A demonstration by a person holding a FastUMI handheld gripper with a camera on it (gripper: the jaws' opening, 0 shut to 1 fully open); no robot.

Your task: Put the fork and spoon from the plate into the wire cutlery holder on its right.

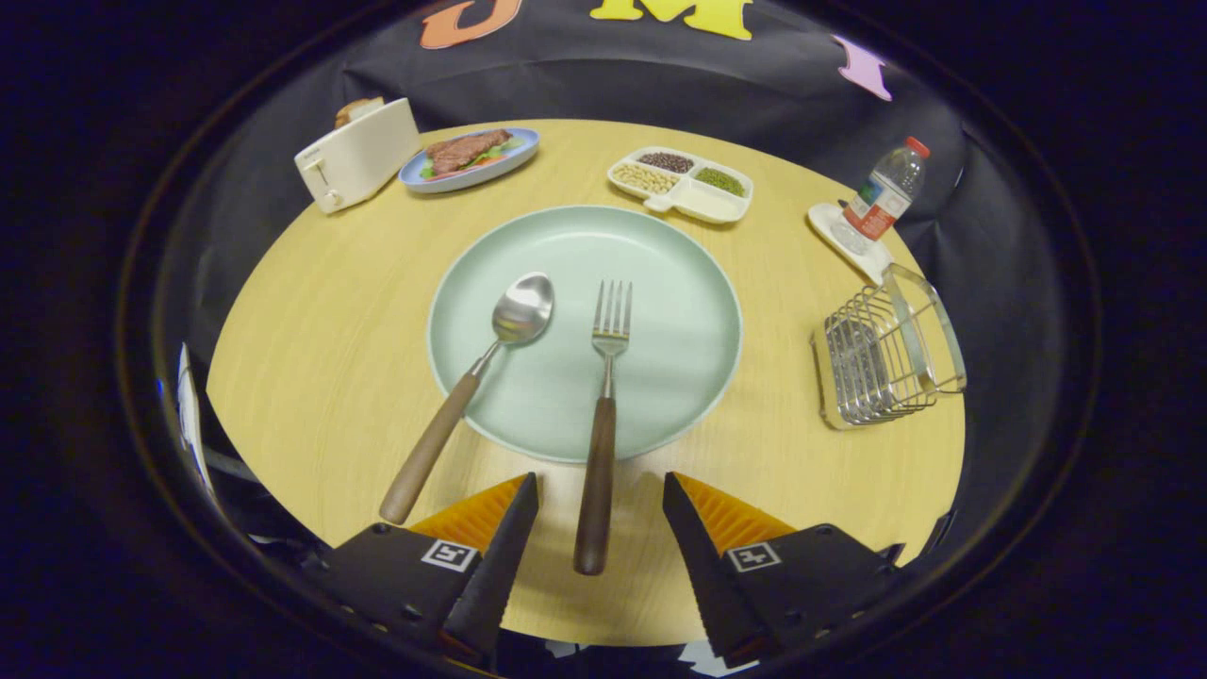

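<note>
The gripper (601, 490) stands open astride the fork (603, 415); light, stiff, slick metal; best gripped on its wooden handle.

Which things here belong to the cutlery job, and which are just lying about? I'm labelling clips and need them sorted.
For the job: fork, its handle between the open gripper's fingers; spoon; green plate; wire cutlery holder right of the plate.

Lying about: toaster, blue plate of food, divided tray of beans, water bottle, round table.
</note>
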